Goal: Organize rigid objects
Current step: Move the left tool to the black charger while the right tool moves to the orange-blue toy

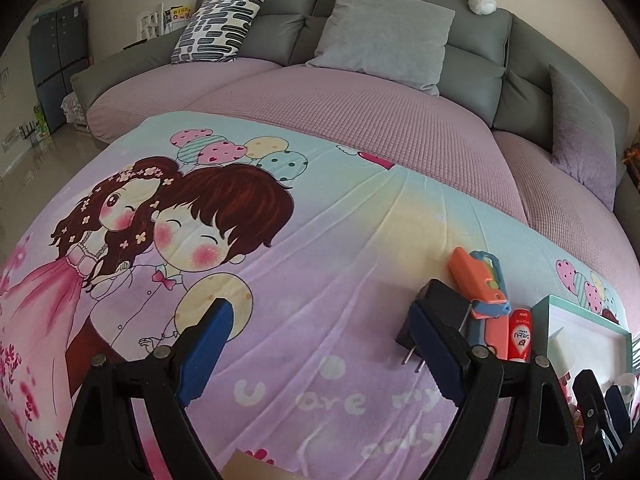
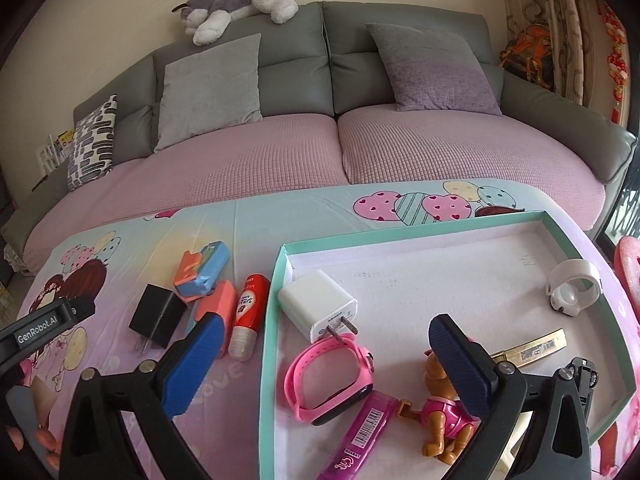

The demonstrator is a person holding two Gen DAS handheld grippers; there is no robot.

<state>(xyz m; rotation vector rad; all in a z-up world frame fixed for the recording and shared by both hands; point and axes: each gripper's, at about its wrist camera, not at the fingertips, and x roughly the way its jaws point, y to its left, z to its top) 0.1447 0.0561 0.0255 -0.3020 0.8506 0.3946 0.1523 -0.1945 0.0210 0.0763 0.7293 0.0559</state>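
Observation:
My left gripper (image 1: 320, 332) hangs open over the cartoon blanket, nothing between its fingers. Its right finger sits just in front of a black plug charger (image 1: 436, 308). Beyond that lie an orange and blue case (image 1: 480, 280) and a red tube (image 1: 520, 334). My right gripper (image 2: 326, 344) is open above the near left part of the teal-rimmed tray (image 2: 400, 232), empty. The tray holds a white charger (image 2: 316, 304), pink watch (image 2: 332, 376), purple lead case (image 2: 360, 436), toy pup (image 2: 444, 416), white ring gadget (image 2: 572, 286), gold bar (image 2: 536, 348) and black toy car (image 2: 584, 376).
A coral block (image 2: 220, 304) lies between the black charger (image 2: 158, 316) and the red tube (image 2: 250, 316), left of the tray. The blanket covers a low surface in front of a grey sofa (image 2: 320, 60) with pink seat covers, cushions and a plush dog (image 2: 240, 0).

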